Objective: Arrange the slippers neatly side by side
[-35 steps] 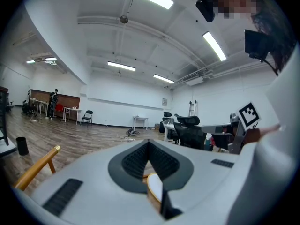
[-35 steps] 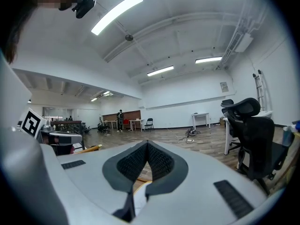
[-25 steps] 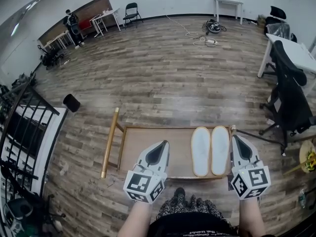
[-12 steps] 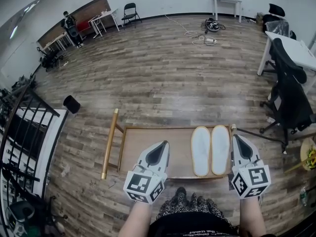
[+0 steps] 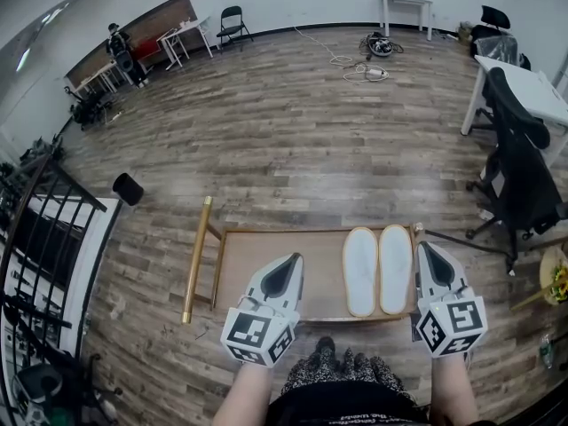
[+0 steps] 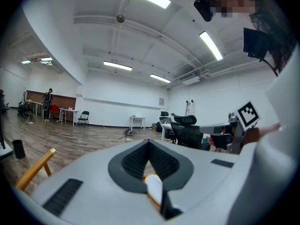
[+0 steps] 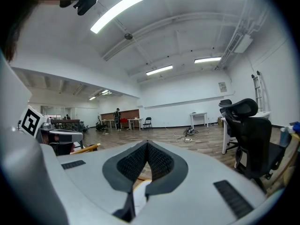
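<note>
Open office hall: wood floor [image 5: 284, 122], white desks [image 5: 524, 82], swivel chair [image 5: 519, 180].

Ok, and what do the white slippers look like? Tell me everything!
The two slippers are flat, long ovals, white with a thin tan edge. They lie flat, side by side, lined up evenly with their long sides almost touching, at the right end of a low wooden table. No strap shows from above. Nothing rests on them. The right gripper sits just beside them, shut and not holding them.
</note>
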The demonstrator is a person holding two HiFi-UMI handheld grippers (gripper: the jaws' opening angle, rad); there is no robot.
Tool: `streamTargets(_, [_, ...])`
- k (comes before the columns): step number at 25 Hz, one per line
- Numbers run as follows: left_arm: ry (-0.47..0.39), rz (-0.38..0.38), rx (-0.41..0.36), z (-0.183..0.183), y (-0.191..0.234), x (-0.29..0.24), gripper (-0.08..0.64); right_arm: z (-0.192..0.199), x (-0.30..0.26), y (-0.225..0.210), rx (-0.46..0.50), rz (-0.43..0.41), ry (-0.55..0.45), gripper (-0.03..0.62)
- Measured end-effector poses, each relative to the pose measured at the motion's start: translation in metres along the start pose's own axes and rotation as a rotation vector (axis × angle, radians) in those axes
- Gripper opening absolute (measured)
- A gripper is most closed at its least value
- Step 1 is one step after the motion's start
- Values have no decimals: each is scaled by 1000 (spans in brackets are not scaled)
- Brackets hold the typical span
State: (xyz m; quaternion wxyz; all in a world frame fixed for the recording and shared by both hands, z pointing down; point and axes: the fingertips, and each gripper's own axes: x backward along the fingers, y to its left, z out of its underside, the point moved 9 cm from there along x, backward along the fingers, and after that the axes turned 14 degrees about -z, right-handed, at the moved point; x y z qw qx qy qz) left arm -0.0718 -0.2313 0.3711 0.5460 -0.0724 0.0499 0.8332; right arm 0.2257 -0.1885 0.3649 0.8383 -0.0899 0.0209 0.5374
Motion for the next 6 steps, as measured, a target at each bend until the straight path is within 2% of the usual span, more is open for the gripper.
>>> streamTargets(6, [6, -1, -4, 2, -5, -3, -5, 2, 1, -5, -4, -2, 0, 3])
